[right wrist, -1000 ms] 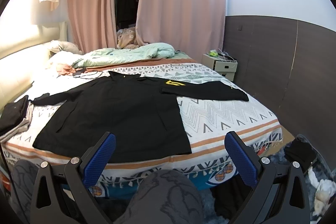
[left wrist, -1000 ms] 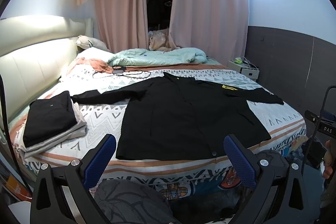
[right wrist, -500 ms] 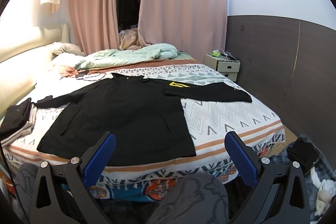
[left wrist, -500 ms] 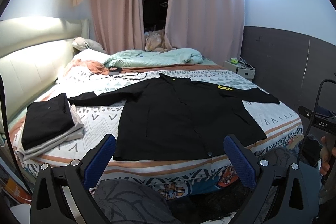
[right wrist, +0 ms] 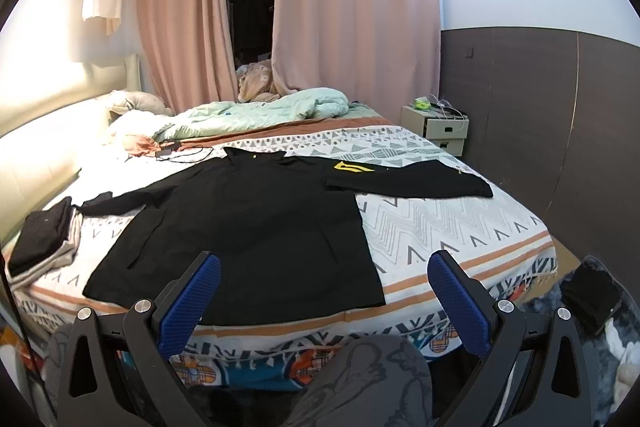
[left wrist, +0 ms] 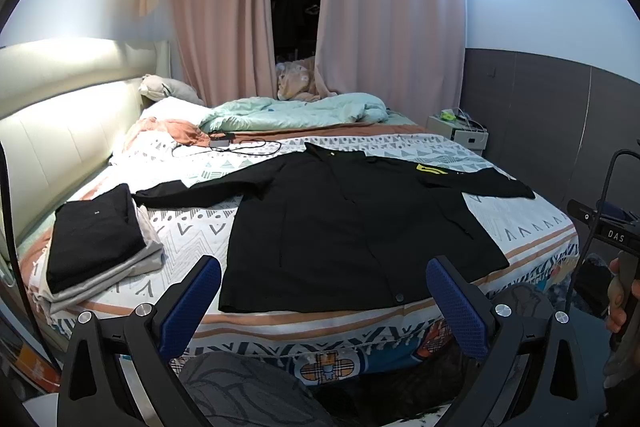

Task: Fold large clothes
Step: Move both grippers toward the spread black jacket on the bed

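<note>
A: In the left wrist view, the left gripper (left wrist: 323,301) is being held wide open off the near edge of the bed (left wrist: 532,223), with nothing being gripped between its blue pads (left wrist: 192,303). The black jacket (left wrist: 352,227) is being shown spread flat on the patterned cover, sleeves out to both sides, hem toward the near edge.

B: Anything beside it?

A: A stack of folded clothes (left wrist: 94,245) is being seen to the jacket's left, near the headboard (left wrist: 60,143), just beside the left cuff. A mint duvet (left wrist: 296,111) is being shown bunched at the far side, with a charger cable (left wrist: 236,147) lying in front of it. The right gripper's handle is being glimpsed at the right margin; its jaws are hidden there.

B: Right wrist view?

A: The right gripper (right wrist: 324,301) is likewise being held fully open and empty, short of the bed. The black jacket (right wrist: 256,227) is being seen ahead and slightly left, a yellow logo (right wrist: 354,167) showing on the right shoulder. A nightstand (right wrist: 438,127) is being shown by the far wall, pink curtains (right wrist: 352,11) behind.
</note>
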`<state>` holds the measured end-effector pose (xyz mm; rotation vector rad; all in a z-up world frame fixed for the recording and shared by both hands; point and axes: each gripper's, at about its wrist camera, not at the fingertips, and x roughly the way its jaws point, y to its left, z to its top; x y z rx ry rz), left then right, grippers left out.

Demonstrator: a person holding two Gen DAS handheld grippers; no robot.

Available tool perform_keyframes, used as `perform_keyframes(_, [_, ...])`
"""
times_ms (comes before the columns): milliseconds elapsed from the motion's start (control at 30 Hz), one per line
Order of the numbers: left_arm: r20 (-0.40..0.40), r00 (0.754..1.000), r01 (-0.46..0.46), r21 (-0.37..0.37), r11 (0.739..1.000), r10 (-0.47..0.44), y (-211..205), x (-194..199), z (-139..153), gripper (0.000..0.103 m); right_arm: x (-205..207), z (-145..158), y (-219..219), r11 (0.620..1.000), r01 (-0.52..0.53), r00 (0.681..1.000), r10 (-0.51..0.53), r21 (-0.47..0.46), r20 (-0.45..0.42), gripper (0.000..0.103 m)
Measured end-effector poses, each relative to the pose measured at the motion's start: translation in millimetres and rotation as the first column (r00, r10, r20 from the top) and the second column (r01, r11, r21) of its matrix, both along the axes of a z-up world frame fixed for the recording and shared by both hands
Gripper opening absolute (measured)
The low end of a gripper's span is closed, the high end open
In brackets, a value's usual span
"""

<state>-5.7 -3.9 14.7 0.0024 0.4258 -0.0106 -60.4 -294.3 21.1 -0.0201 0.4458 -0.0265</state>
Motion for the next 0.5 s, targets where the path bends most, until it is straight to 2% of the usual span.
perform_keyframes(300, [-0.012,0.999,-0.039,-0.024,0.999,0.038,17.7,21.6,1.7,0.103,26.5,2.1,5.3,0.999,-0.033,0.999,0.033,0.004,-0.013,0.103])
perform_keyframes(500, [-0.033,0.996,-0.087,-0.057,0.995,0.085,41.8,47.8,8.7,0.103,59.9,-2.5,11.0,0.997,-0.063,0.997,0.065,0.039,-0.042,0.103])
